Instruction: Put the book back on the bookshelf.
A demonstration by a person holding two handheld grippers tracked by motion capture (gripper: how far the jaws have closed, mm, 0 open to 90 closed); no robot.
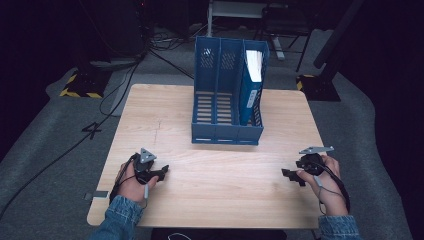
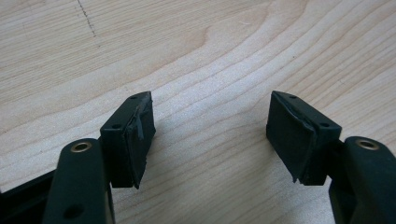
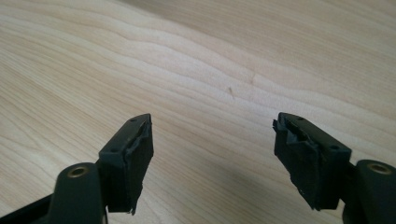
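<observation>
My left gripper [image 1: 164, 171] rests low over the wooden table [image 1: 220, 195] at the front left, jaws pointing right. In the left gripper view the left gripper [image 2: 210, 135] stands open, with bare wood between its pads. My right gripper [image 1: 287, 175] sits at the front right, jaws pointing left toward the table's middle. The right gripper [image 3: 212, 156] is open in its own view too, with nothing between the fingers. A blue three-slot file rack [image 1: 227, 95] stands upright at the table's middle back. Its right slot holds a blue folder with white pages [image 1: 251, 85].
Cables [image 1: 115, 95] run over the grey floor mat left of the table. Dark stands with yellow-black striped bases [image 1: 80, 87] sit at the back left and back right. A chair [image 1: 280, 25] stands behind the table.
</observation>
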